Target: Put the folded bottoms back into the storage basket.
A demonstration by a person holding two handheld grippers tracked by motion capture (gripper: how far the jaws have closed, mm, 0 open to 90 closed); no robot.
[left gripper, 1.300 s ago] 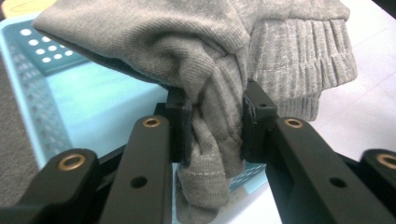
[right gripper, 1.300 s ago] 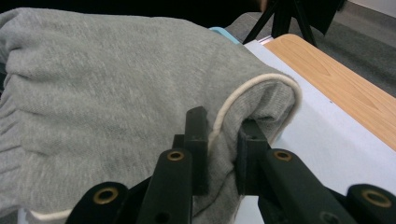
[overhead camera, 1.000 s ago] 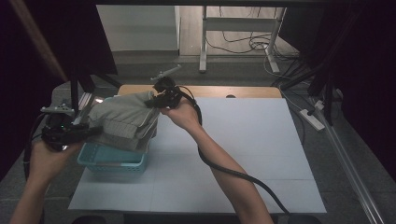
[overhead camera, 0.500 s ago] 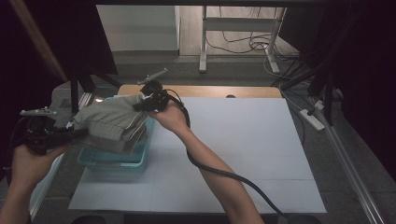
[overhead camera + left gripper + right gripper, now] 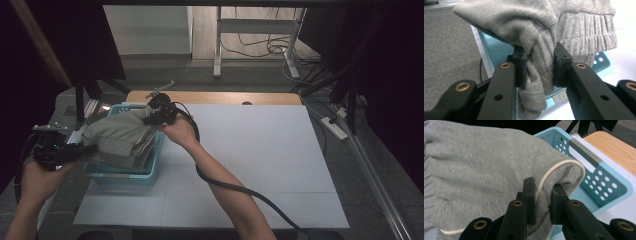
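— So where does the grey sweatshirt (image 5: 122,142) stand right now?

— Folded into a bundle and slung between both grippers, sitting over the light blue basket (image 5: 150,170) at the left of the table (image 5: 260,150). It looks partly down in the basket, though how much rests on the bottom I cannot tell.

— And the jaws?

— The left gripper (image 5: 539,67) is clamped on a bunched fold near a ribbed cuff. The right gripper (image 5: 542,195) is pinched on a folded edge, with the white drawstring (image 5: 559,168) running just above its pads.

— What could go wrong from here?

— My guess: the bundle is wider than the basket mouth on the left side, so fabric could drape over the rim and hang outside if both ends are let go as they are. The cuff hanging below the left jaws could also catch on the wall. And if one side lets go first, the fold may slump open.

— How are the hands posed?

— In the high view, the left hand (image 5: 37,177) holds its gripper roughly level at the basket's near-left side, off the table edge. The right hand (image 5: 180,131) reaches across to the far-right corner, forearm stretched diagonally, gripper angled toward the basket.
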